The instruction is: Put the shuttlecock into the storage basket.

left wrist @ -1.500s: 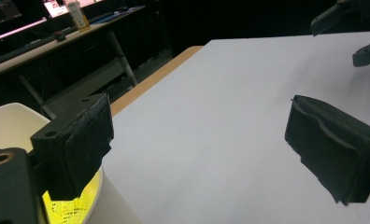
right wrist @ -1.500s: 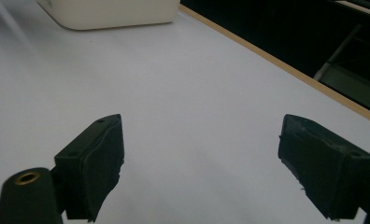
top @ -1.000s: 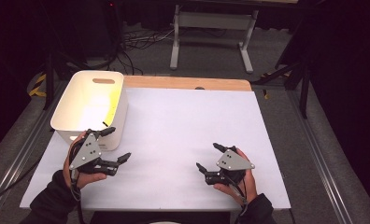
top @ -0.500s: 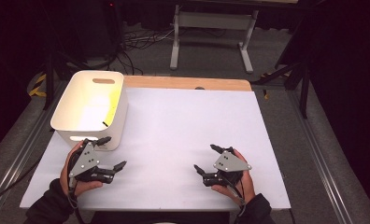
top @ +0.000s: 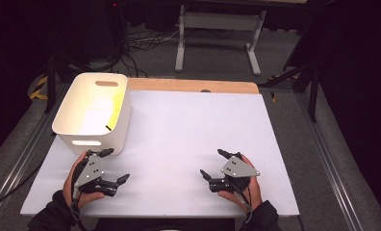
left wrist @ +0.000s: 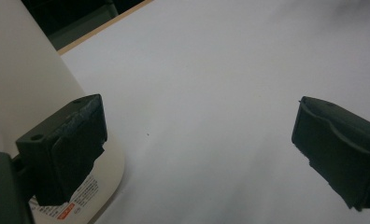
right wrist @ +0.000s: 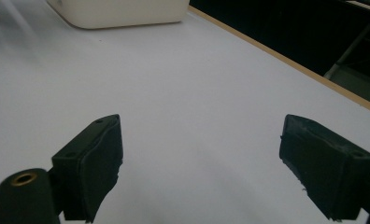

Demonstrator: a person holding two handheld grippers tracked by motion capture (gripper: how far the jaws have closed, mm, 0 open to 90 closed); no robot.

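My left gripper rests low over the white table sheet, just in front of a white plastic bin. Its jaws have just been opening and now stand wide apart with nothing between them. In the left gripper view the left gripper frames bare sheet, and the bin's wall with a label sits beside its left jaw. My right gripper lies at the front right, open and holding nothing. Between the jaws of the right gripper I see bare sheet too, with the bin far off.
The bin stands at the table's left; a yellowish patch shows on its inner wall. A wooden strip edges the far side of the table. Beyond it are a metal stand and cables on a dark floor.
My left gripper has sunk and drawn back from the bin toward the table's near edge, and its jaws have spread a little. The right gripper has stayed put.
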